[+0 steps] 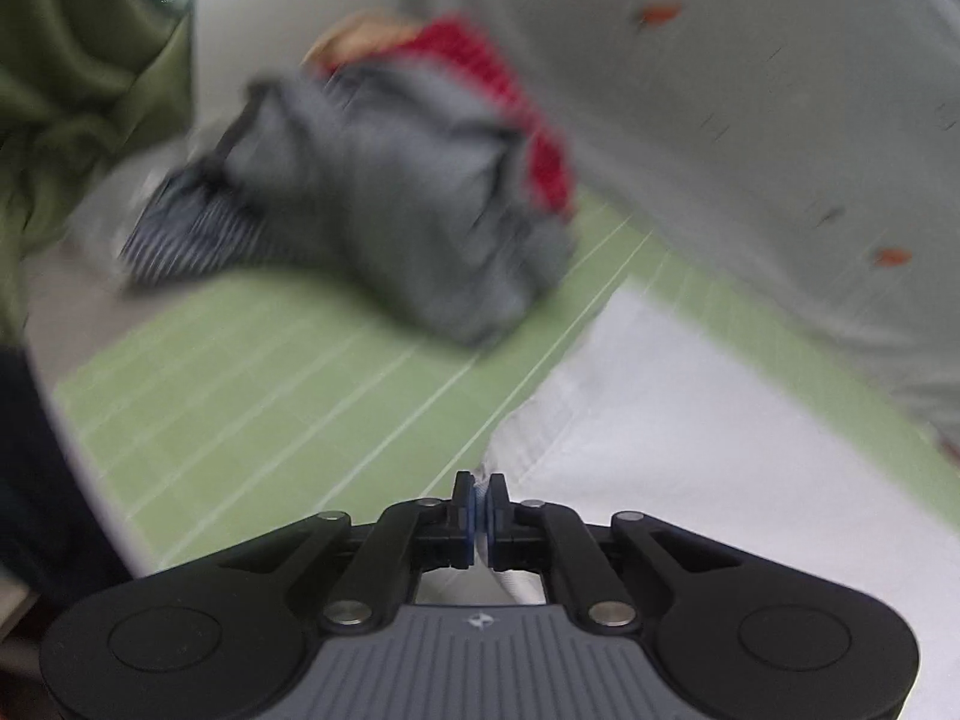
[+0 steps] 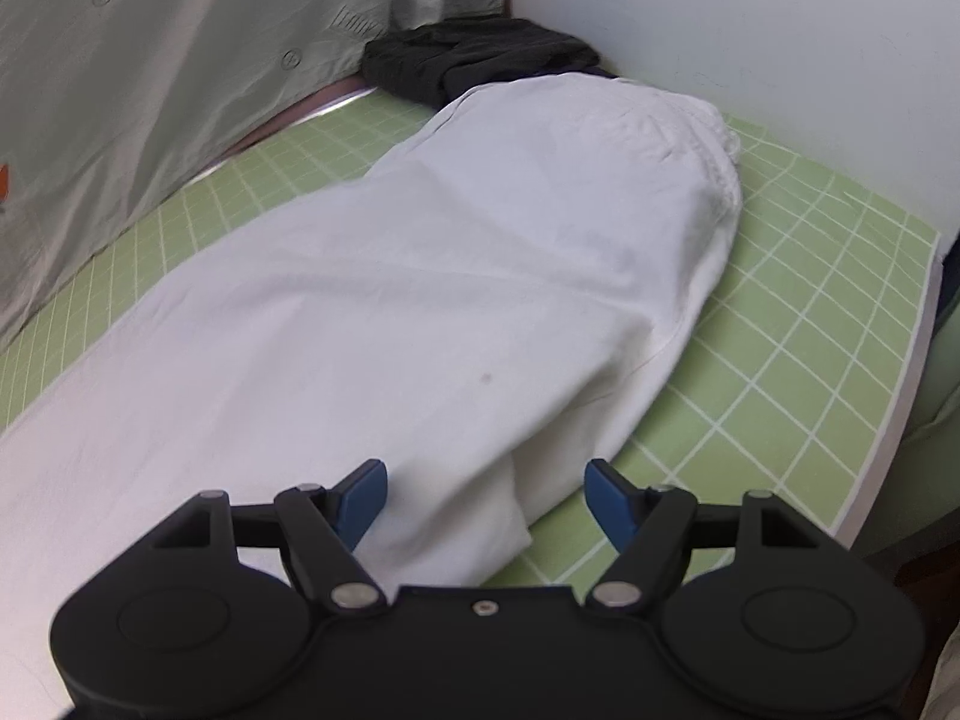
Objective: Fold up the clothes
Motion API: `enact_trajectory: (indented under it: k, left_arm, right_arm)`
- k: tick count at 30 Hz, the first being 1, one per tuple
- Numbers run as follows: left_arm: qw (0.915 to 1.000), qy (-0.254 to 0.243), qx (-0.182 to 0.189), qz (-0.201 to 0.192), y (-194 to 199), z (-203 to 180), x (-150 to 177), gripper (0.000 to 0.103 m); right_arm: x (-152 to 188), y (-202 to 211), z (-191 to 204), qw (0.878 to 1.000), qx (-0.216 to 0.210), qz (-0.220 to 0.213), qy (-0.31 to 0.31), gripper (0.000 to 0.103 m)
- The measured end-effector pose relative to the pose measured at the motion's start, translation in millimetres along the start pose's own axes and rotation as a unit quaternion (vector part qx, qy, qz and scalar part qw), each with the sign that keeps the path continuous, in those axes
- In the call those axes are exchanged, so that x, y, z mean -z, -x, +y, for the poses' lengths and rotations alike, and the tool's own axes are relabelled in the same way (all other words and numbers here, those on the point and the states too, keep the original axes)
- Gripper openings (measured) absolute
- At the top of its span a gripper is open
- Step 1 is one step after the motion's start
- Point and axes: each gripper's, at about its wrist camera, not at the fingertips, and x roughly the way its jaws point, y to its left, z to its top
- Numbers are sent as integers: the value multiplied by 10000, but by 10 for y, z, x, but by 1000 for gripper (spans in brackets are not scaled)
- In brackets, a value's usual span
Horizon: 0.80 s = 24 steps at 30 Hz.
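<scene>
Lying lengthwise on the green gridded surface point(image 2: 798, 324), the white garment point(image 2: 450, 276) is spread long and narrow, apparently already doubled along its length. One near edge is pinched by the left gripper point(image 1: 480, 519), its fingers together on the cloth; the right gripper point(image 2: 485, 495) is held over the near end with fingers apart. A fold is judged in hand: the free edge must be clamped before both are carried across. Other clothes point(image 1: 372, 180) are heaped far left.
</scene>
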Motion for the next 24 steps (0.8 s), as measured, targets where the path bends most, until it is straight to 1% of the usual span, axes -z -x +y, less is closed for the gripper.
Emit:
enact_trajectory:
  k: [1, 2, 4, 5, 6, 7, 8, 9, 12, 15, 24]
  left_arm:
    - [9998, 37, -102, 146, -98, 29, 62, 11]
    - [9996, 101, -158, 199, -142, 45, 97, 15]
    - [9990, 268, -240, 255, -194, 74, 150, 18]
    - [9988, 392, -226, 198, -157, 79, 147, 28]
    - [9985, 469, -214, 161, -129, 80, 148, 45]
    - [9982, 547, -202, 124, -100, 81, 150, 55]
    - [9980, 580, -217, 108, -85, 76, 155, 69]
    - [9980, 549, -271, 124, -90, 61, 167, 72]
    - [9976, 515, -373, 278, -144, 33, 195, 73]
    - [9963, 686, -394, 346, -152, 52, 248, 75]
    - [9974, 562, -260, 367, -247, 12, 271, 77]
  right_arm:
    - [26, -18, 15, 10000, -32, 38, 70, 73]
    - [49, -35, 29, 9998, -60, 75, 145, 73]
    - [74, -37, 53, 9994, -99, 111, 299, 73]
    - [74, -17, 58, 9993, -117, 94, 346, 73]
    - [70, 9, 56, 9992, -149, 67, 367, 74]
    - [65, 34, 52, 9991, -189, 39, 380, 75]
    - [65, 52, 46, 9990, -210, 20, 397, 76]
    - [68, 61, 39, 9989, -208, 14, 421, 76]
    - [102, 71, -5, 9988, -244, 39, 412, 77]
    - [152, 70, -62, 9990, -300, 104, 314, 78]
    - [220, 86, -126, 9987, -334, 216, 318, 79]
